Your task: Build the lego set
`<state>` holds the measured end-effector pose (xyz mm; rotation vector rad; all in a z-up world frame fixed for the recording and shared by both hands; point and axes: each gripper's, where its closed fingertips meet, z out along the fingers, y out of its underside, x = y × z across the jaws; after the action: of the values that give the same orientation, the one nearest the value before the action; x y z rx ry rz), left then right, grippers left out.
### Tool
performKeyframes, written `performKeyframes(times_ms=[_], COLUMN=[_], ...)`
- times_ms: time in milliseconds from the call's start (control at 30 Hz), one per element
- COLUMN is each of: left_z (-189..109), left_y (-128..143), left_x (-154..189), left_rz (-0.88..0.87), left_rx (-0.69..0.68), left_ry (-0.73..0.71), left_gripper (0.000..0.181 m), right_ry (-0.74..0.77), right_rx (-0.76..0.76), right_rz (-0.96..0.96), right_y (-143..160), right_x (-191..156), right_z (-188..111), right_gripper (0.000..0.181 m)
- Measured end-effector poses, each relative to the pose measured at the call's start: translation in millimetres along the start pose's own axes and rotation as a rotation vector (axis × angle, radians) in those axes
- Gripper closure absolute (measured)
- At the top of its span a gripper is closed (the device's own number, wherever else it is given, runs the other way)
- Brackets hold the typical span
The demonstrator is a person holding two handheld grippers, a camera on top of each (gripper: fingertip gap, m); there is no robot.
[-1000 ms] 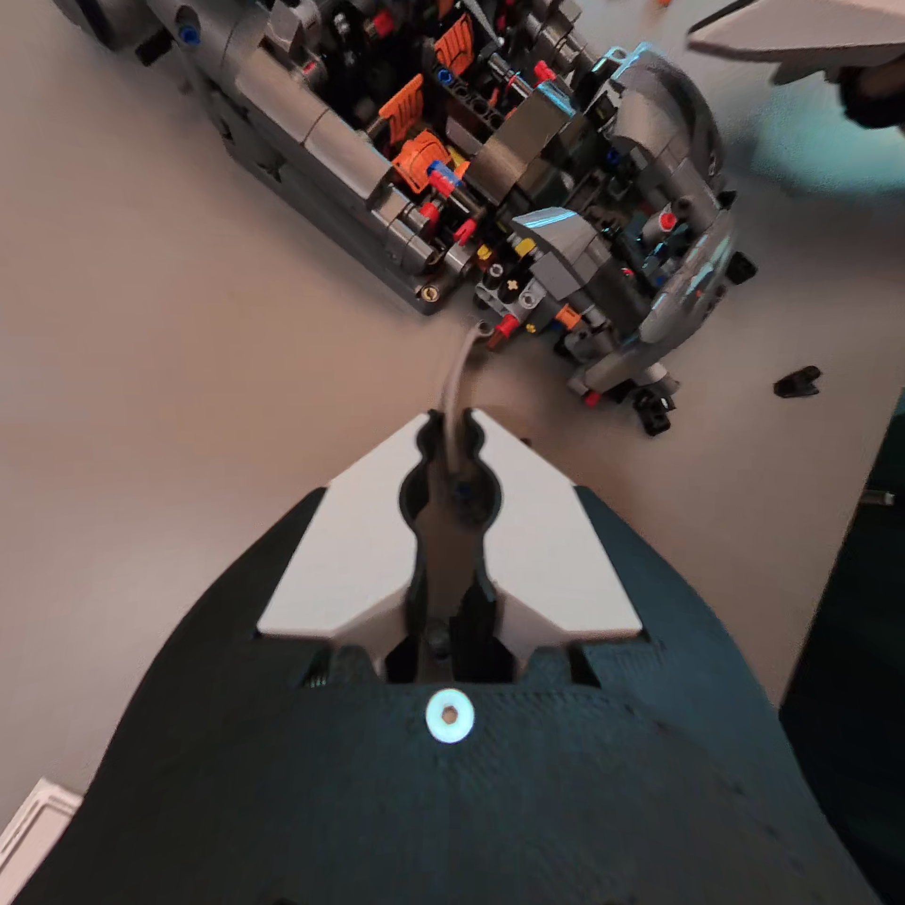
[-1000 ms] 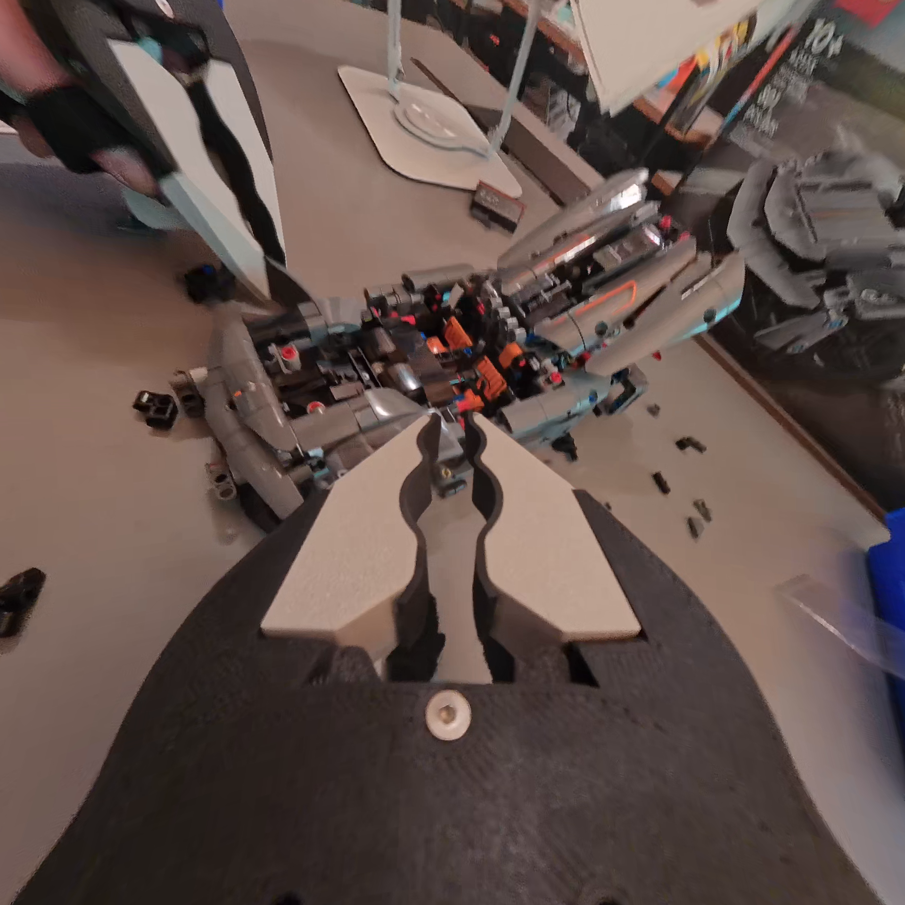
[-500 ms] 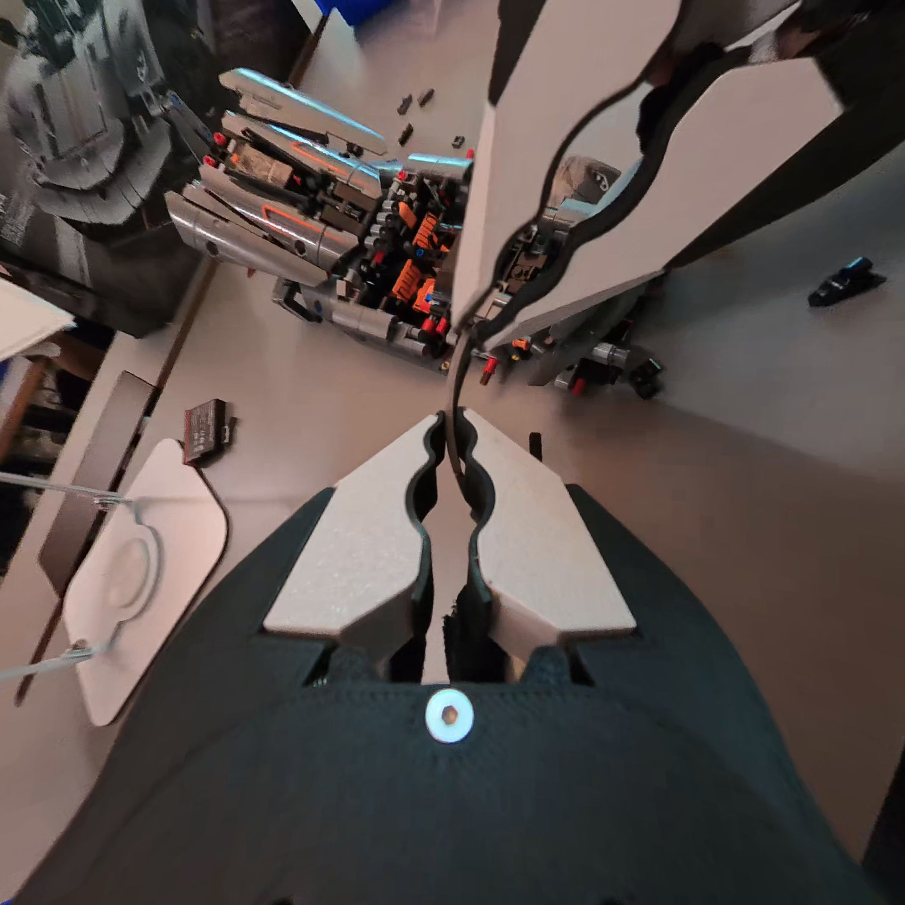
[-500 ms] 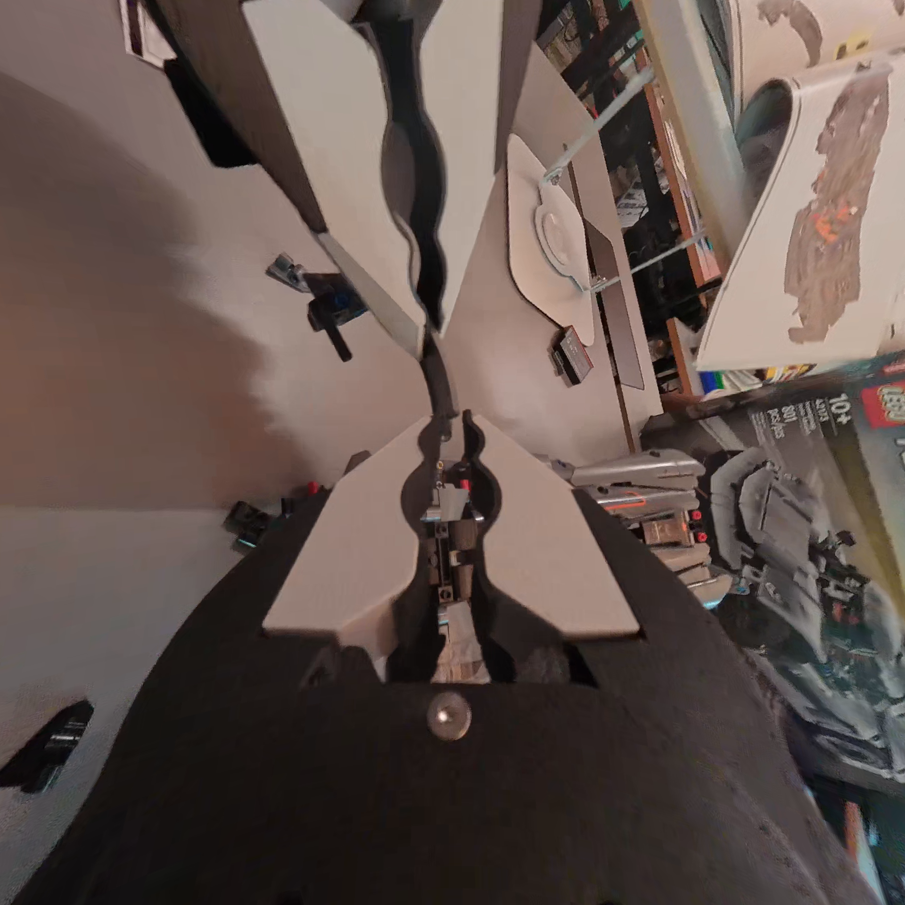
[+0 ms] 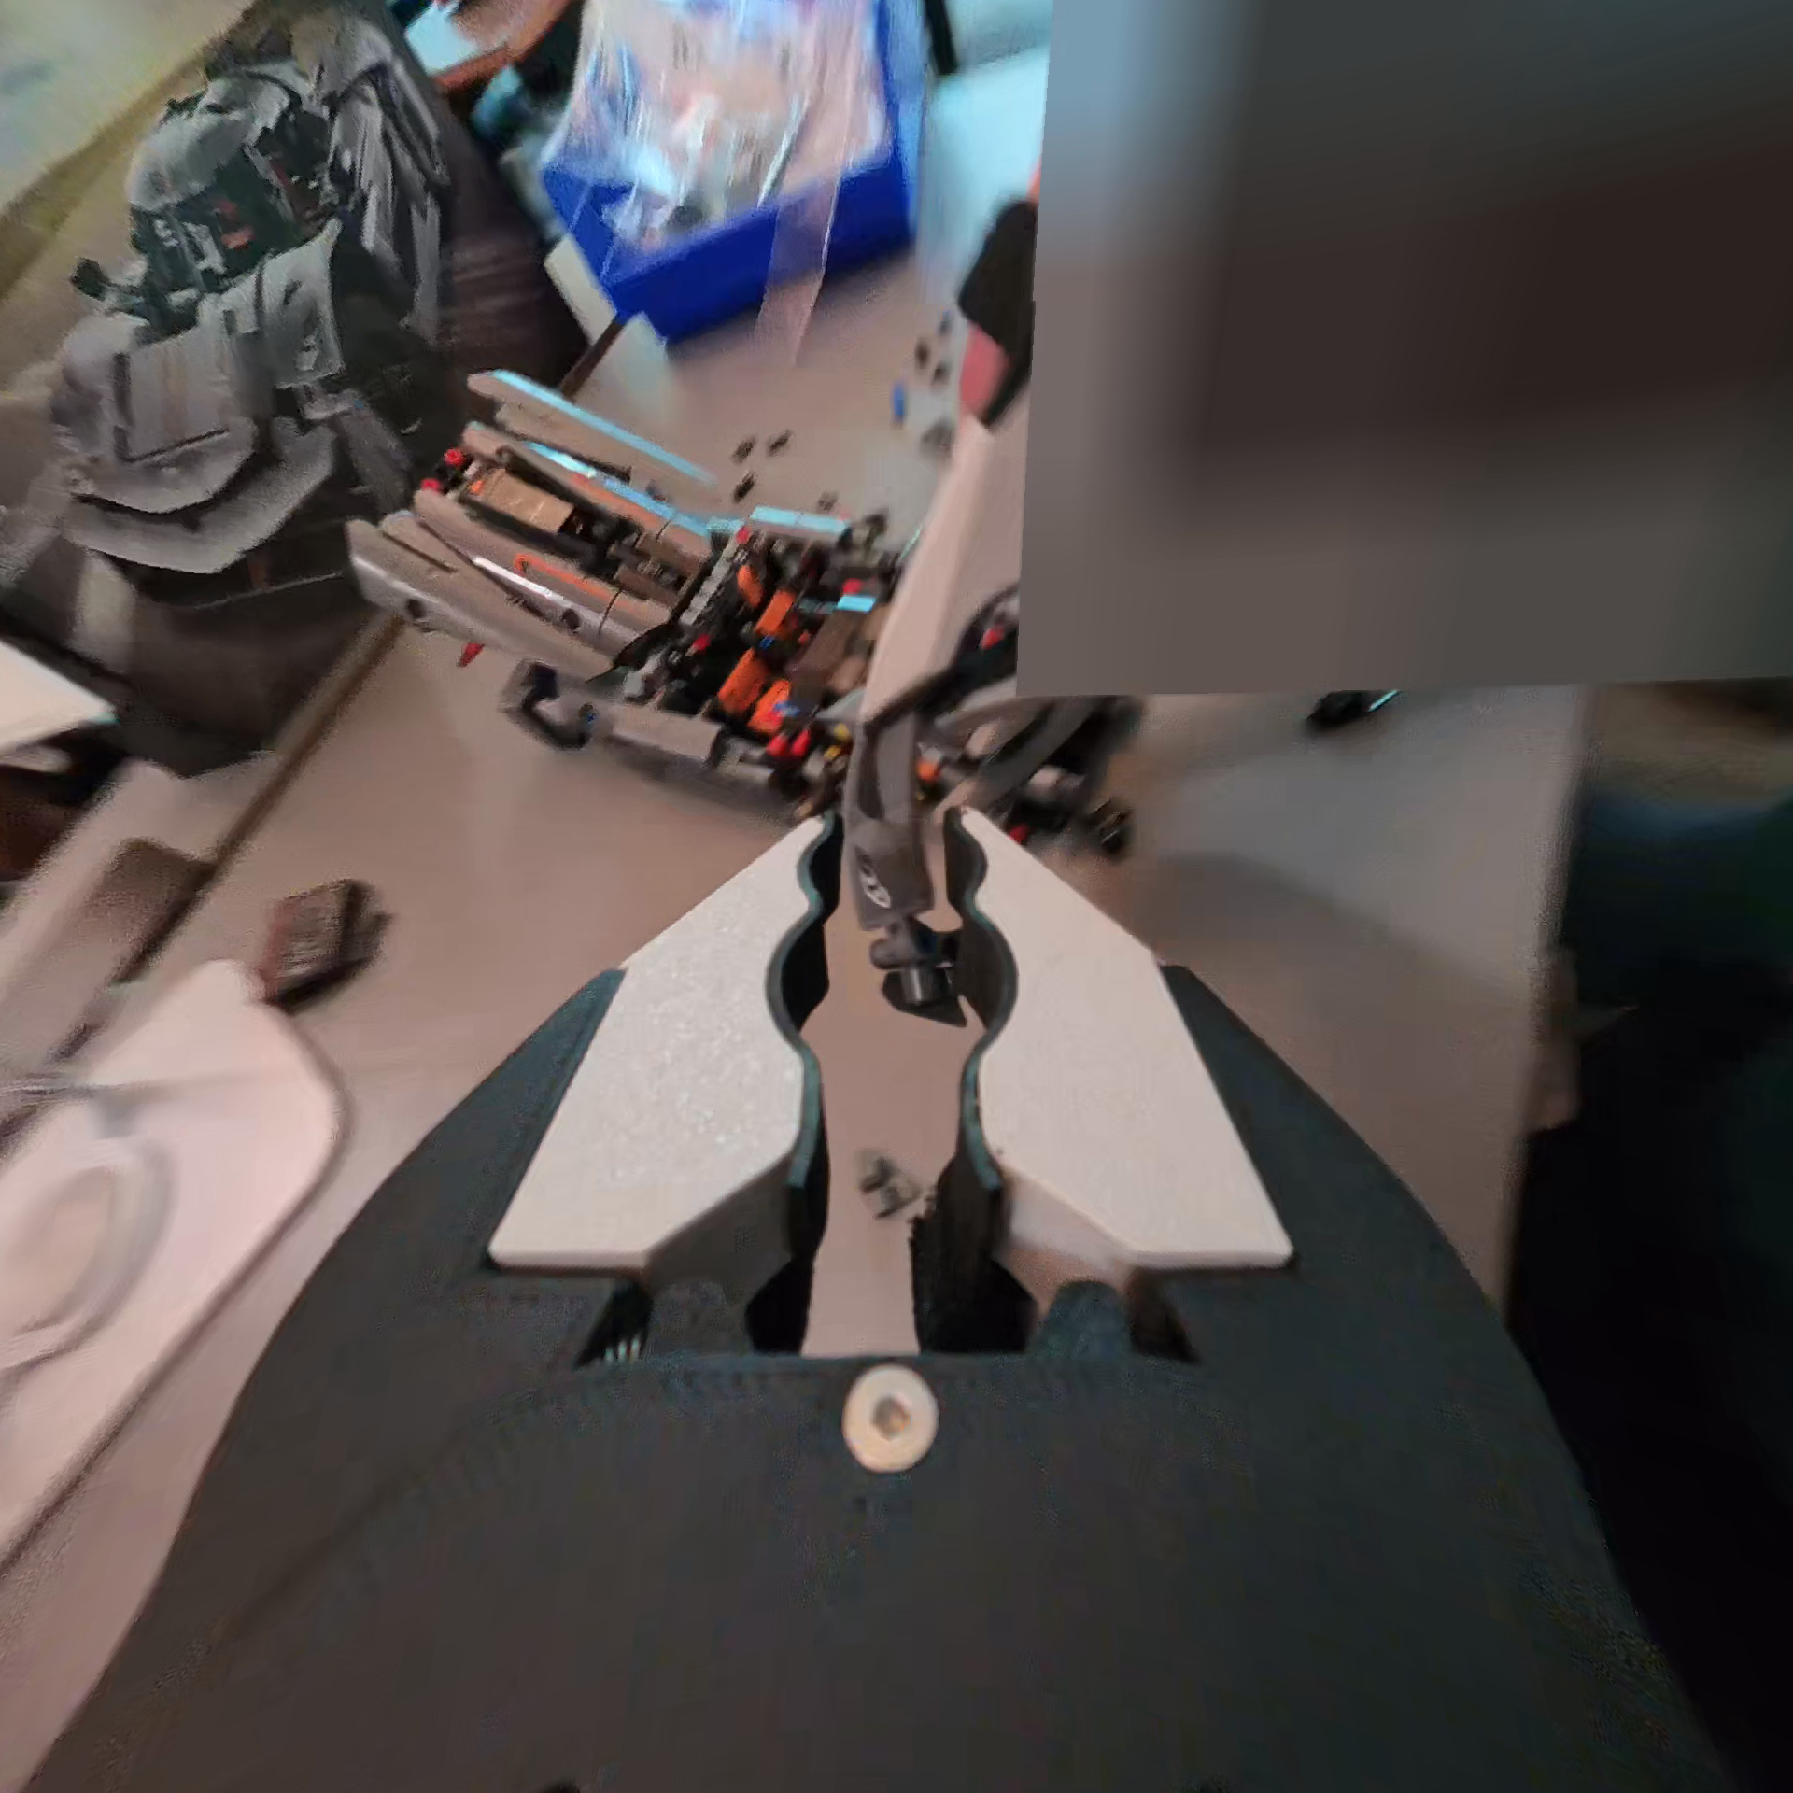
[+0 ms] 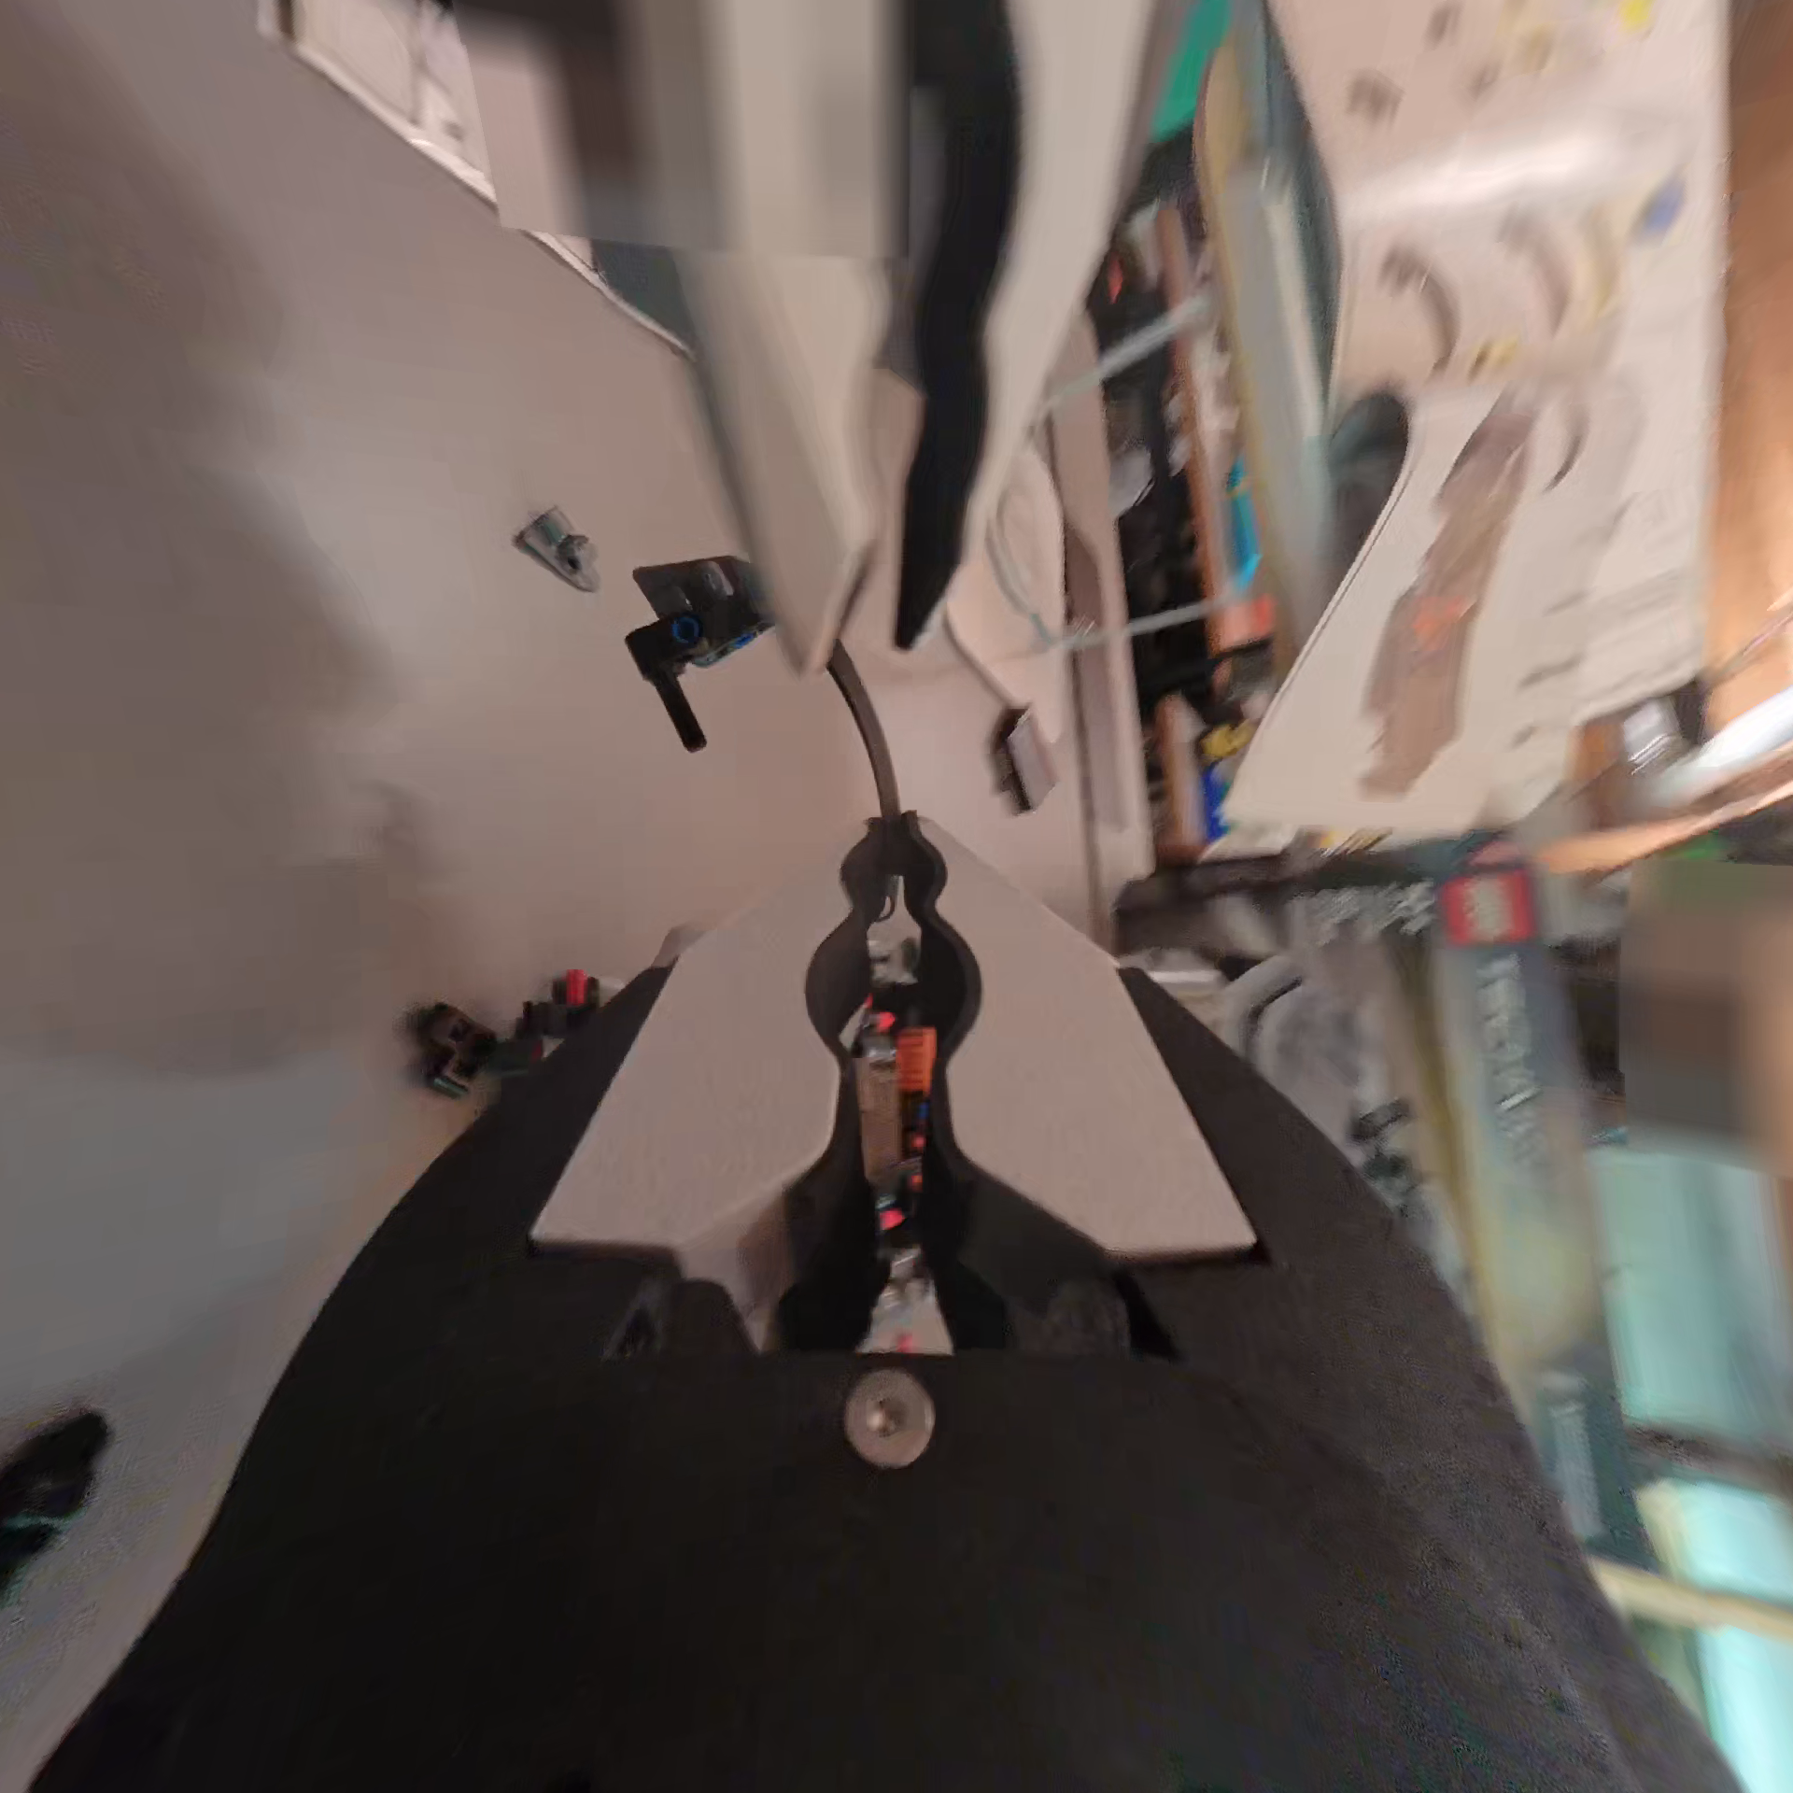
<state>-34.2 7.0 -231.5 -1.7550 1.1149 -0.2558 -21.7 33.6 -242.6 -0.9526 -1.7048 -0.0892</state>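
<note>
We see 2 tongs: right tongs [image 6: 891,834] pinch one curved grey hose [image 6: 868,728]; left tongs [image 5: 888,825] narrowly parted around its end; lego model [image 5: 660,621] on worktop [image 5: 485,873], whole only in left view.

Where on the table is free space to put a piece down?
Bare beige table lies between the grey-and-orange Lego model, the small dark flat block and the white rounded stand base. Beyond the model, toward the blue bin, small pieces crowd it.
</note>
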Motion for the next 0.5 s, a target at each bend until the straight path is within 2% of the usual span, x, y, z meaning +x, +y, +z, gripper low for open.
performKeyframes(times_ms=[100, 233, 300, 400, 500], left_z=[-15.8, -10.8, -12.7, -10.4, -7.5], left_y=[-9.6, -4.4, -5.4, -4.4, -7.0], left_x=[-0.2, 23.1, 29.5, 40.1, 39.3], left_rz=[-0.258, -0.515, -0.606, -0.693, -0.736], left_rx=[0.146, 0.17, 0.19, 0.188, 0.237], left_ry=[0.198, 0.539, 0.654, 0.772, 0.788], left_gripper=[0.164, 0.16, 0.162, 0.165, 0.173], right_ry=[0.059, 0.101, 0.113, 0.106, 0.105], right_rx=[0.066, 0.116, 0.128, 0.144, 0.15], right_rz=[-0.183, -0.368, -0.425, -0.494, -0.497], right_y=[-11.5, -29.7, -32.5, -35.7, -31.6], right_x=[-2.4, -2.2, -3.9, -10.1, -9.5], right_z=[-12.2, -23.3, -27.3, -31.4, -32.8], right_gripper=[0.181, 0.181, 0.181, 0.181, 0.18])
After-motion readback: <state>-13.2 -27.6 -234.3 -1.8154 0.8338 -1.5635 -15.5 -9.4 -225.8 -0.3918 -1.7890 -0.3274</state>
